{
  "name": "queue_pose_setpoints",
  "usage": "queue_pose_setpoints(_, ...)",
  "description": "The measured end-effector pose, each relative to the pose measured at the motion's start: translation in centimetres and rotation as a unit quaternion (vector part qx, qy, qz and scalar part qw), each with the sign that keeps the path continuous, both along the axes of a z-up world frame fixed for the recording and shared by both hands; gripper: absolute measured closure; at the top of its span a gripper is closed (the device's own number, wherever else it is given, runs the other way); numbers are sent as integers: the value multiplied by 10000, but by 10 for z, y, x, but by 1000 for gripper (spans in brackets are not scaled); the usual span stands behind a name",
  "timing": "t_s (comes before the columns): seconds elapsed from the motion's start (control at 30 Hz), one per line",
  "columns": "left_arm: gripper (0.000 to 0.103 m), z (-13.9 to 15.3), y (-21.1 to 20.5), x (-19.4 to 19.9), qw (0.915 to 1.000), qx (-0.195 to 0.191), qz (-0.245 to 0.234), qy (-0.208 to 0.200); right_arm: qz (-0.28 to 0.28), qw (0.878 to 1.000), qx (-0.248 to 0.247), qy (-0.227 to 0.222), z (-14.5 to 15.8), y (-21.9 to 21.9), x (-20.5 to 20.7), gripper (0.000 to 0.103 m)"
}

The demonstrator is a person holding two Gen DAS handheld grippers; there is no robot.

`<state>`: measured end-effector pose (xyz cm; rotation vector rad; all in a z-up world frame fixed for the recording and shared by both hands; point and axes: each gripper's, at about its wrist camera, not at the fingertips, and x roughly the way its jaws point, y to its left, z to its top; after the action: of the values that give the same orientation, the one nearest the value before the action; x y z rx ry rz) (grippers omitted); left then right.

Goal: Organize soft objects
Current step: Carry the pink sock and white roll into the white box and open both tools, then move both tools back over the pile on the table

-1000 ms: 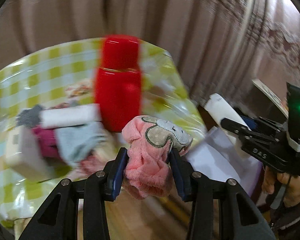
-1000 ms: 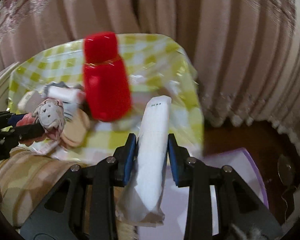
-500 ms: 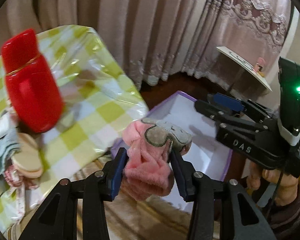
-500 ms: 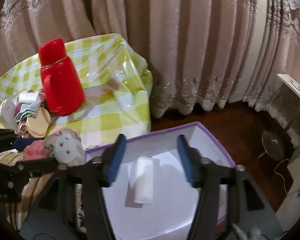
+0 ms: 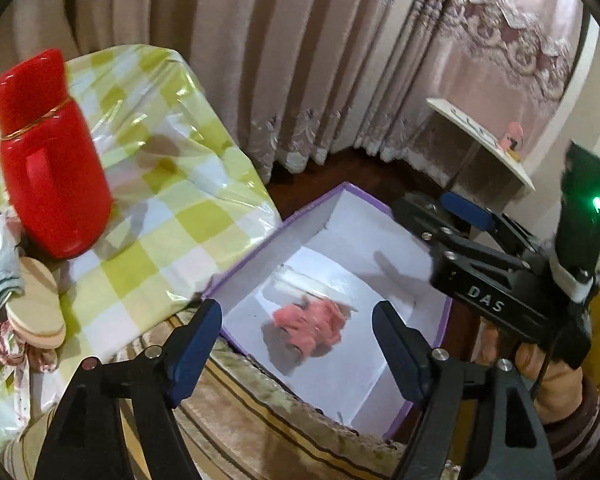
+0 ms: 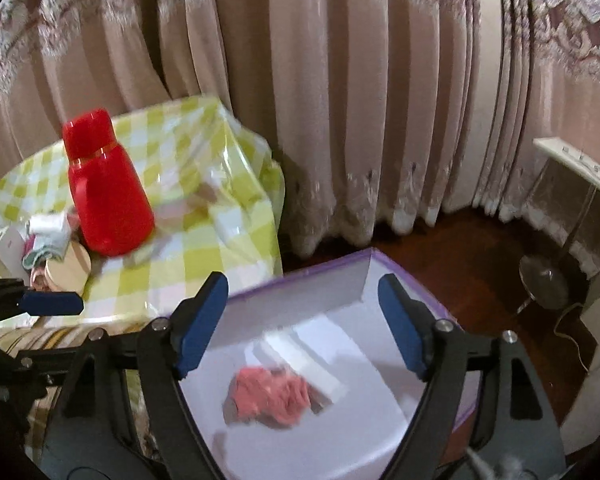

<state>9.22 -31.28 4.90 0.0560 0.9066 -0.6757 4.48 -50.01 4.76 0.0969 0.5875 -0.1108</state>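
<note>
Left hand-held gripper (image 5: 298, 346) and right hand-held gripper (image 6: 302, 322), jaws opening and empty, hover above the purple box (image 5: 260, 256); pink plush (image 5: 308, 330) lies below them inside. Best clear the rim before returning.

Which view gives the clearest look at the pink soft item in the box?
The left wrist view: the pink soft item lies inside the purple-edged box, smaller but with folds fairly visible, framed between that claw's opening jaws. The right wrist view shows it larger but smeared by motion blur, beside a white roll.
</note>
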Motion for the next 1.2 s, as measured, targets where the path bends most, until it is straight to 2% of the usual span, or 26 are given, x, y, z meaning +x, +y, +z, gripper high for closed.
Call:
queue_pose_setpoints(0.13, 25, 8, 16, -5, 9994, 37, 63, -338, 16, 9984, -350, -444, 9, 7, -6, 16)
queue_pose_setpoints(0.2, 25, 11, 28, -3, 9990, 33, 195, -389, 39, 9977, -483, -469, 13, 10, -7, 14)
queue_pose_setpoints(0.47, 25, 18, 92, 4, 9953, -43, 855, -443, 137, 9992, -144, -343, 20, 9, -4, 14)
queue_pose_setpoints(0.6, 25, 14, 116, -1, 9936, -97, 1056, -381, 301, 9990, -176, -290, 22, 22, -2, 14)
queue_pose_setpoints(0.73, 25, 11, 138, -6, 9918, -193, 1221, -339, 606, 9972, -343, -290, 24, 46, -1, 14)
queue_pose_setpoints(0.9, 25, 17, 169, -20, 9872, -214, 1491, -526, 1190, 9904, -606, -366, 30, 90, 1, 14)
queue_pose_setpoints(1.2, 25, 13, 251, -34, 9714, -380, 2303, -426, 2017, 9733, -1021, -411, 37, 166, 17, 14)
